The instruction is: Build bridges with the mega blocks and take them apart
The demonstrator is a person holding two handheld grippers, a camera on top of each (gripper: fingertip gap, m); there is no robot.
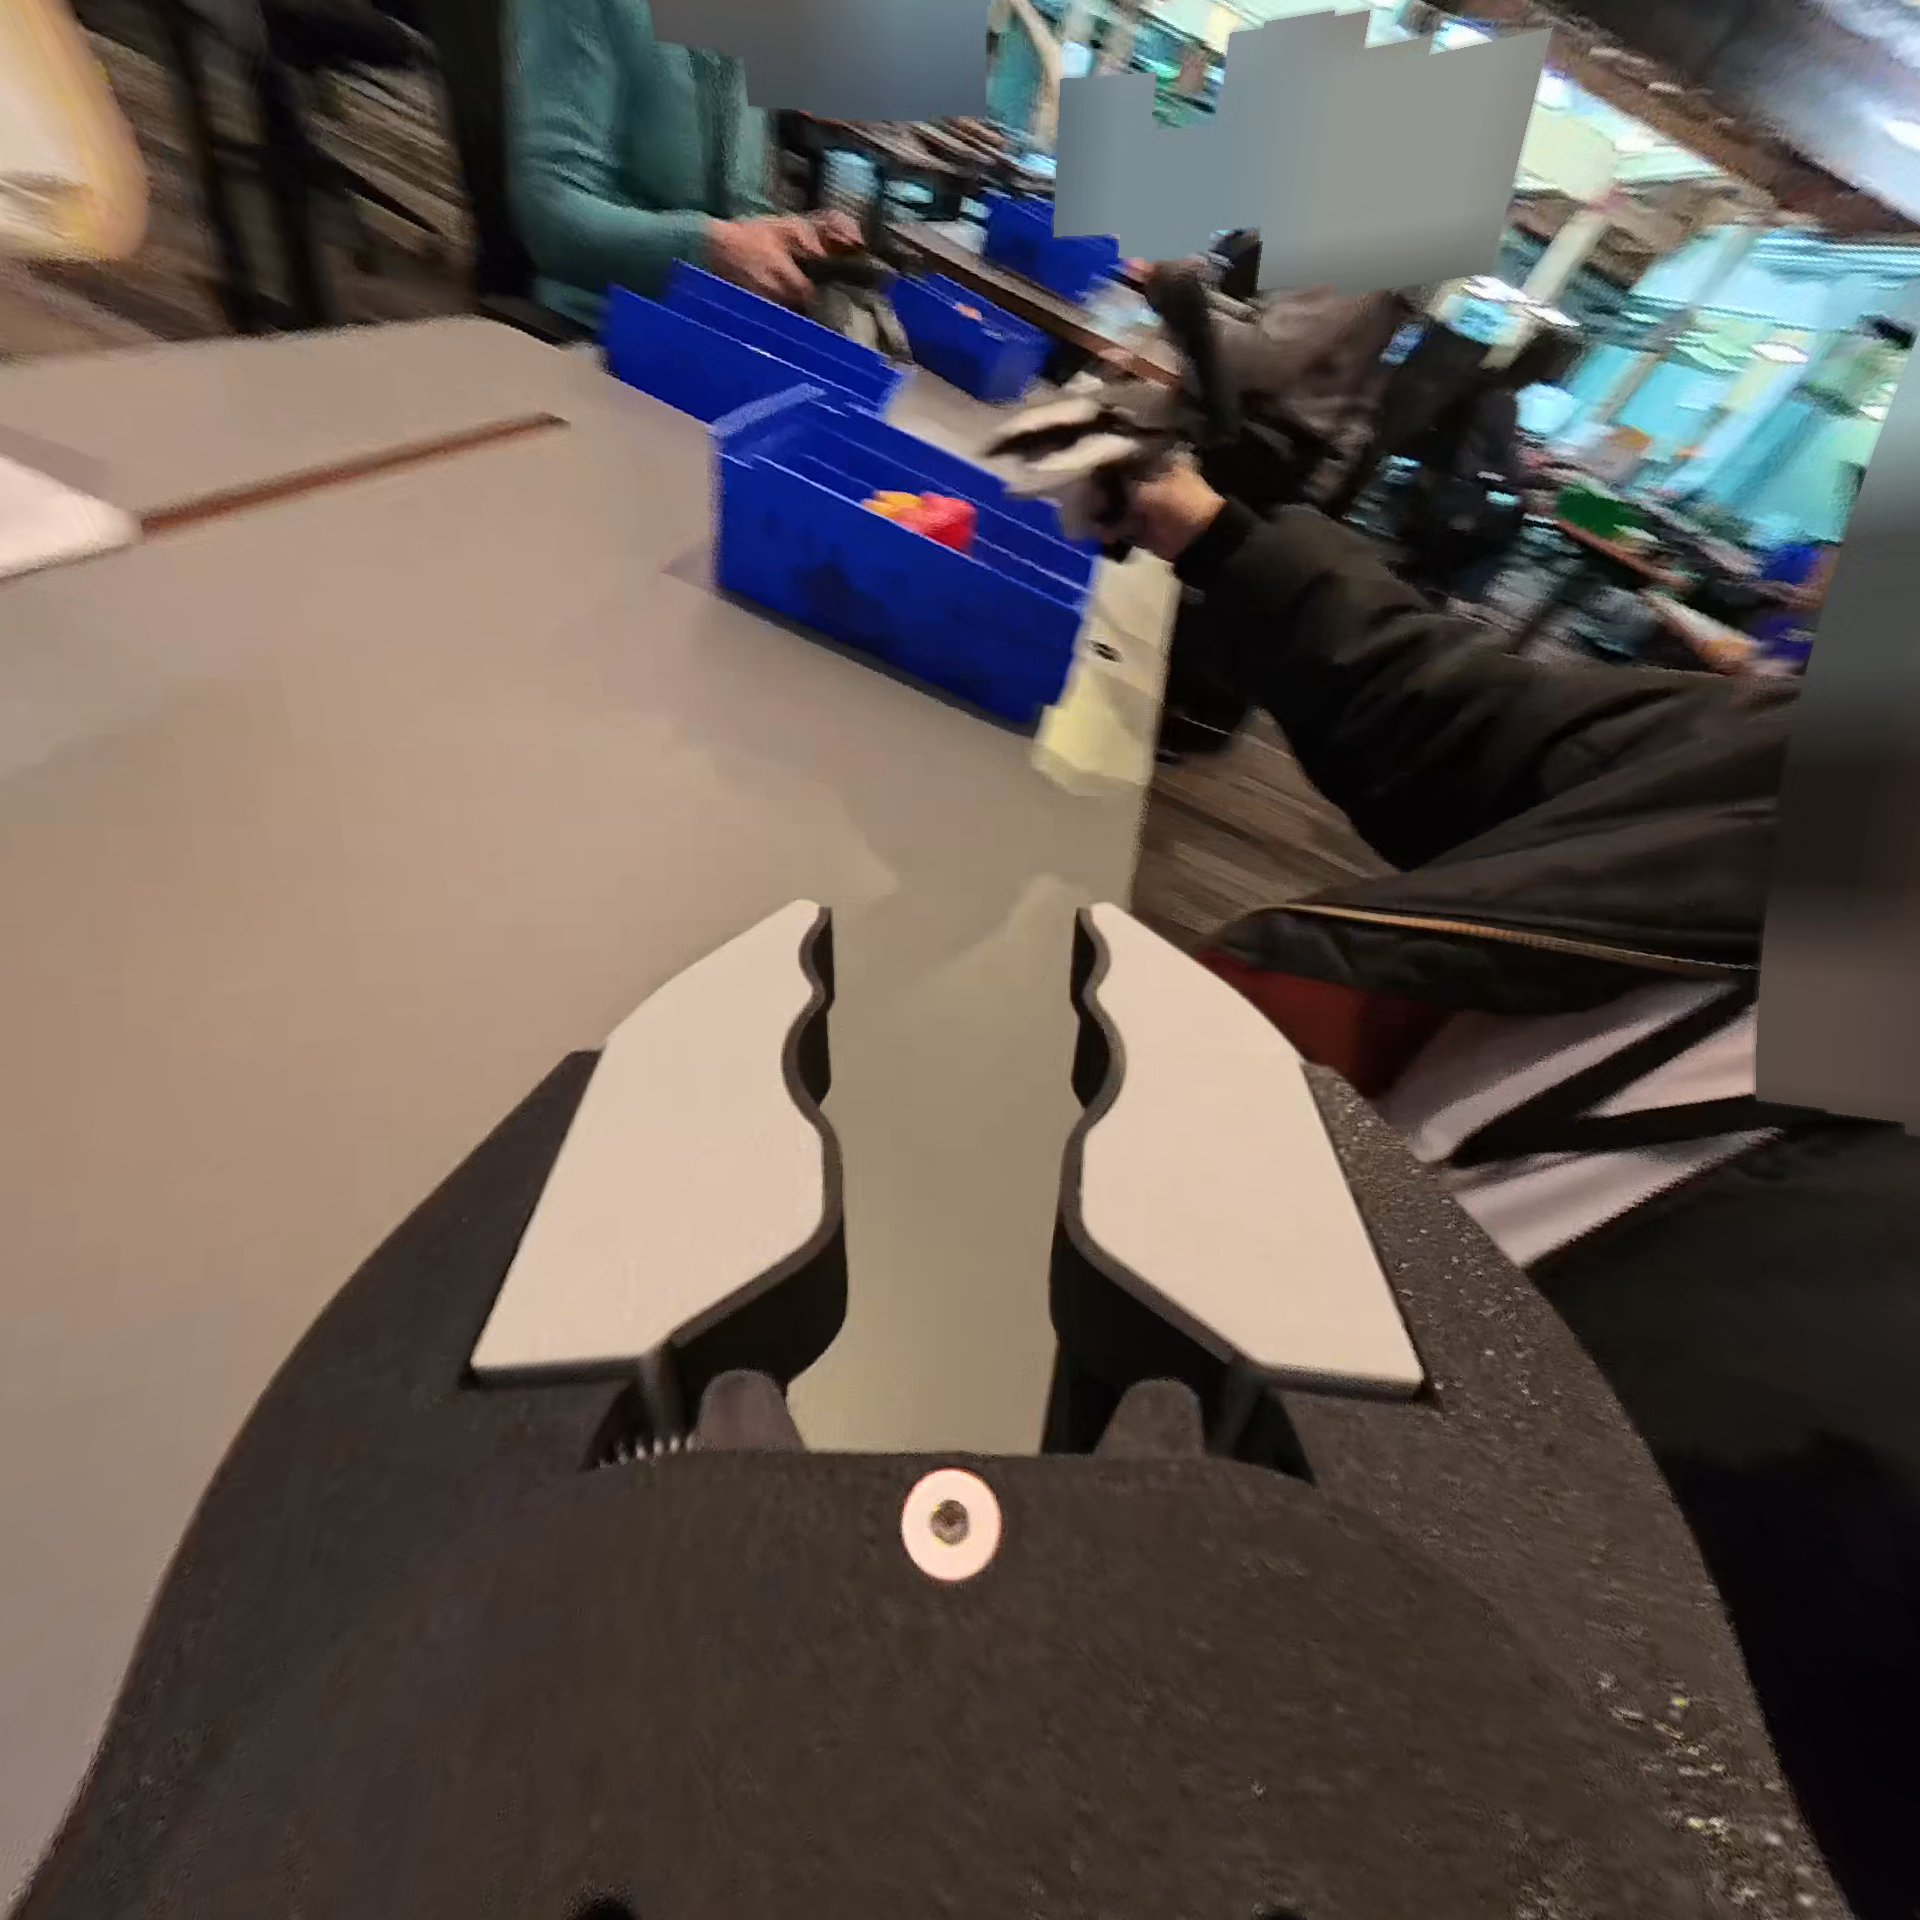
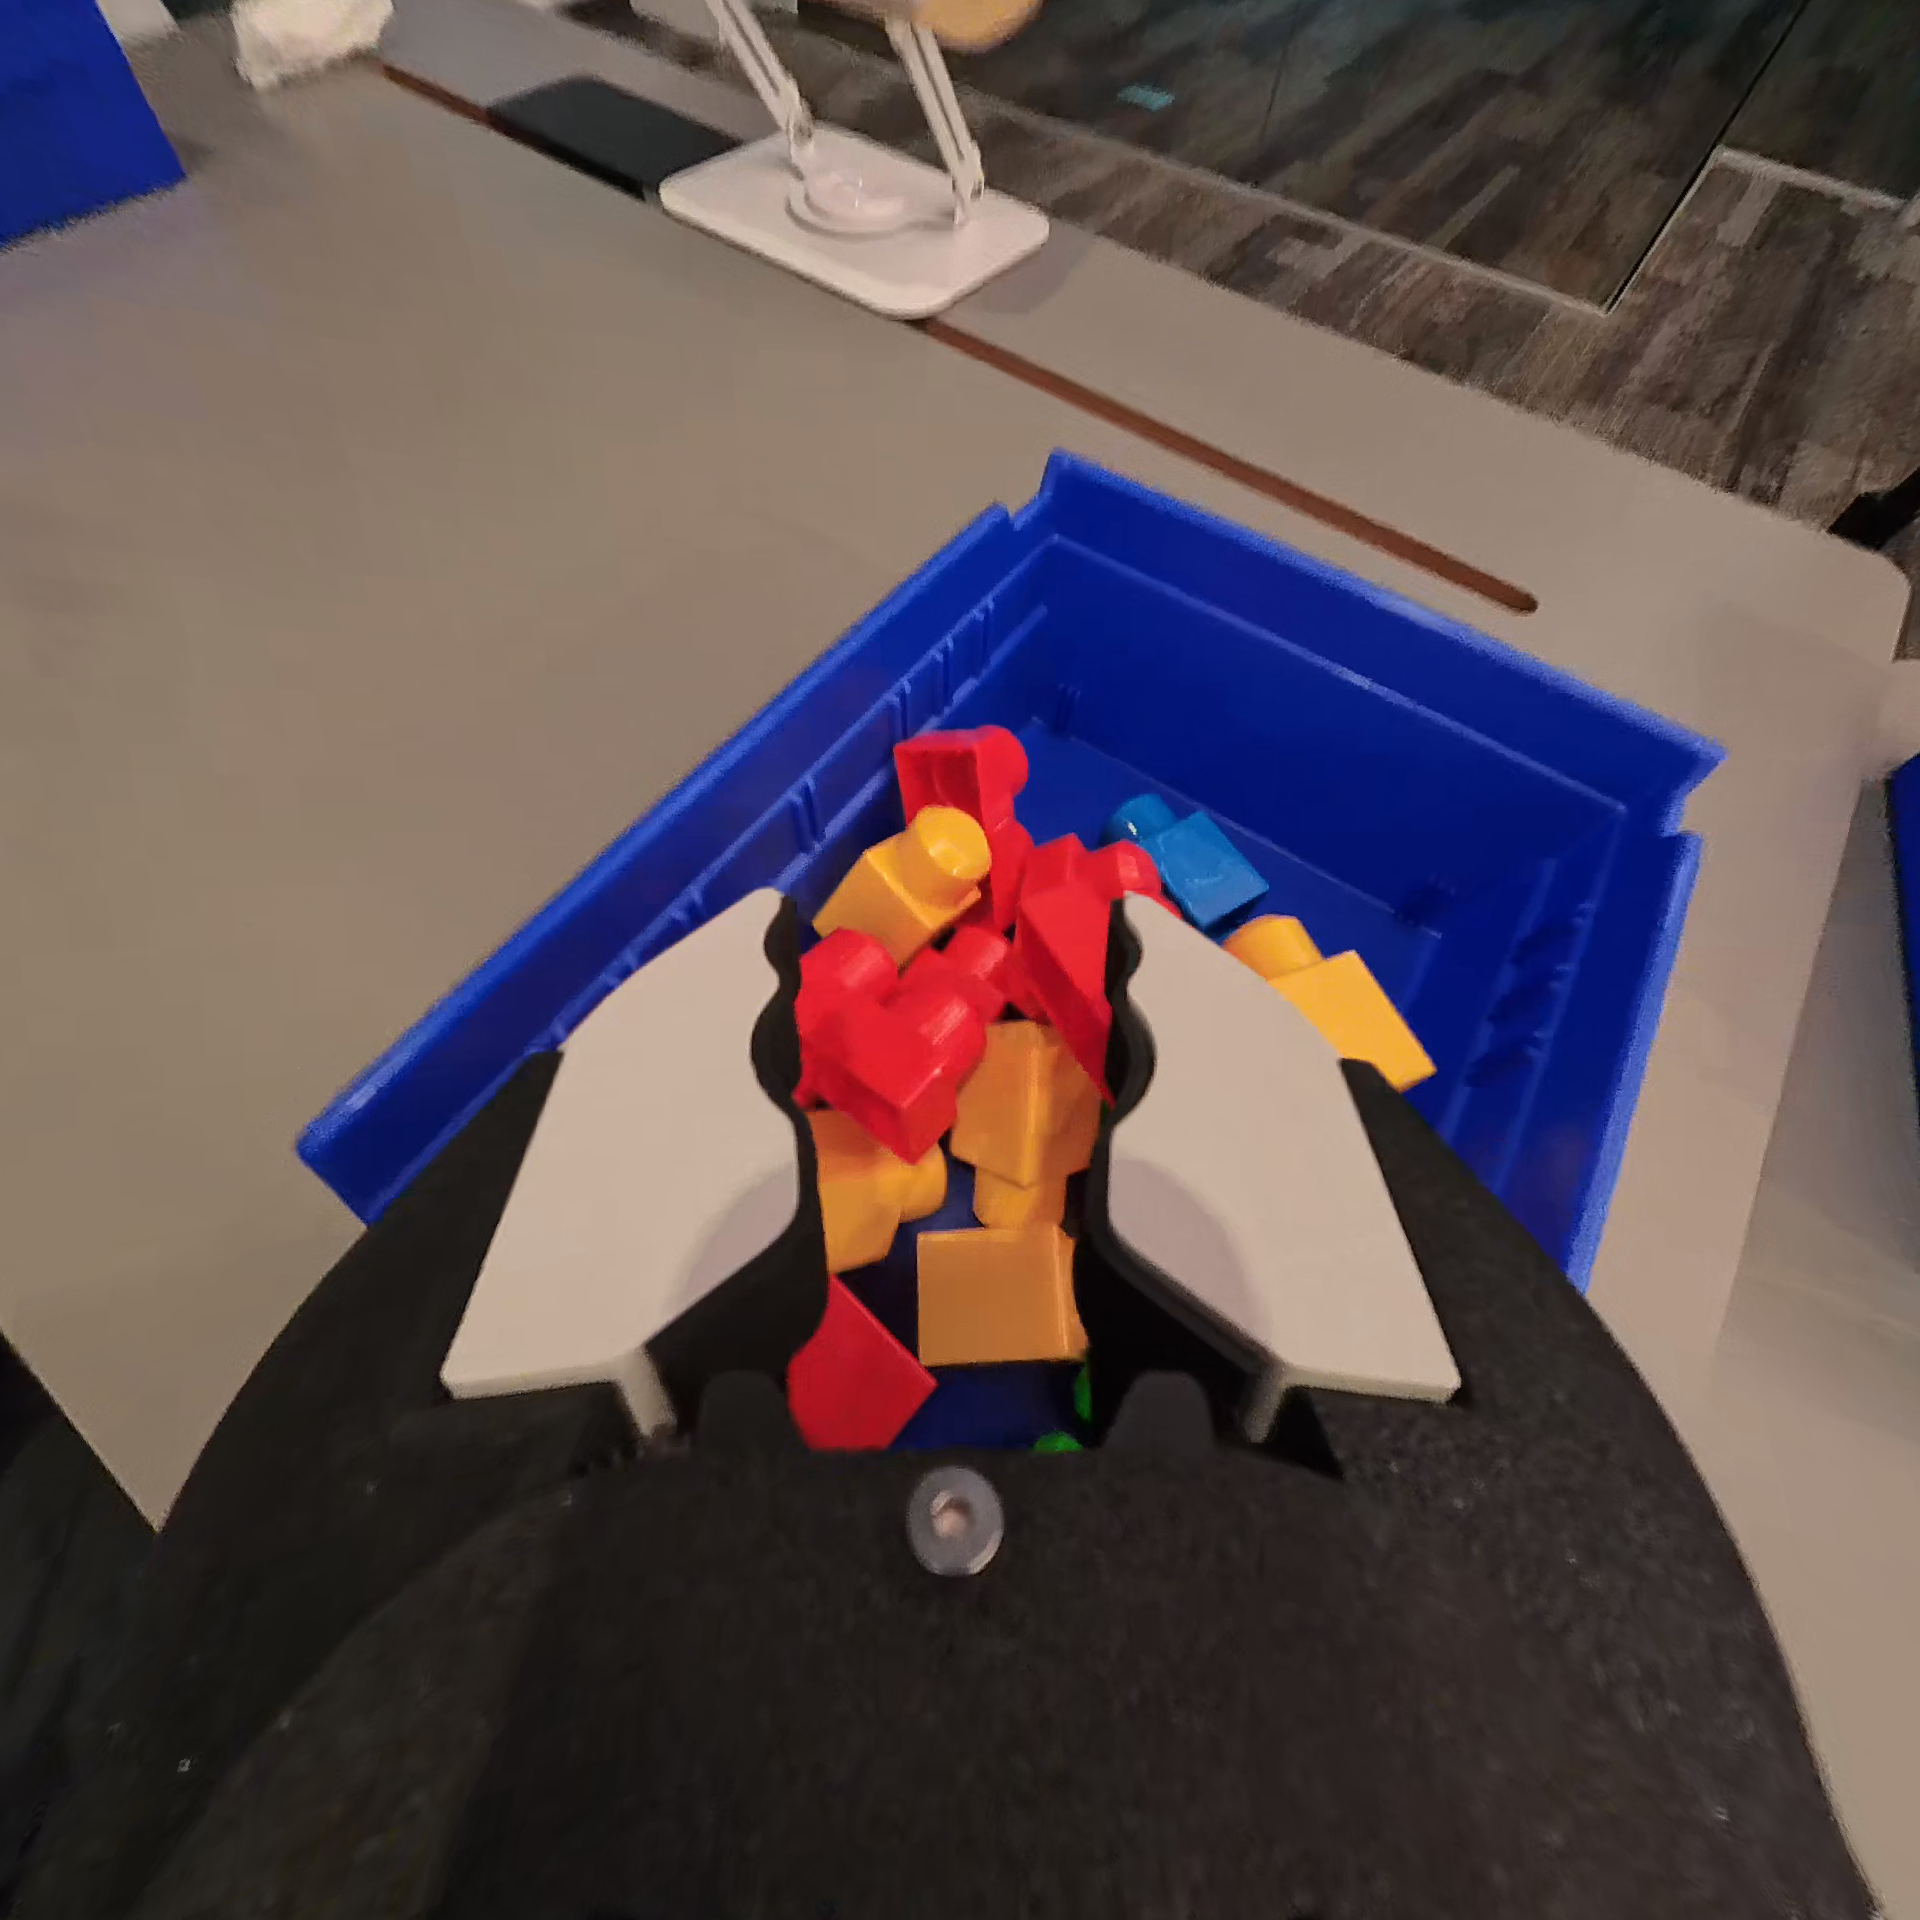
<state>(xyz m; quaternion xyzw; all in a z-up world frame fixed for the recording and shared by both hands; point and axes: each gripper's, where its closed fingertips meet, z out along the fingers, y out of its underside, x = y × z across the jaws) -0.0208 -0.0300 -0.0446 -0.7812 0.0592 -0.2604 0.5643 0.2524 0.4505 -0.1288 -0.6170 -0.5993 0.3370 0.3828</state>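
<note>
The right gripper (image 2: 951,914) hangs over the blue bin (image 2: 1351,727) of blocks (image 2: 904,1049), jaws apart, gripping nothing. The left gripper (image 1: 951,920), jaws also apart and empty, sits over bare table (image 1: 416,779) near its edge.

Red, yellow and blue mega blocks (image 2: 935,1049) lie loose, jumbled and tilted in a heap inside a blue bin (image 2: 1351,707).

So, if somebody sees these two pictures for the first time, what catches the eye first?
The bright heap of red, yellow and blue plastic blocks in the deep blue plastic bin, directly under the open right gripper. In the left wrist view, the open left gripper points across the bare grey table toward the same bin, where a black-sleeved arm holds the other gripper.
</note>
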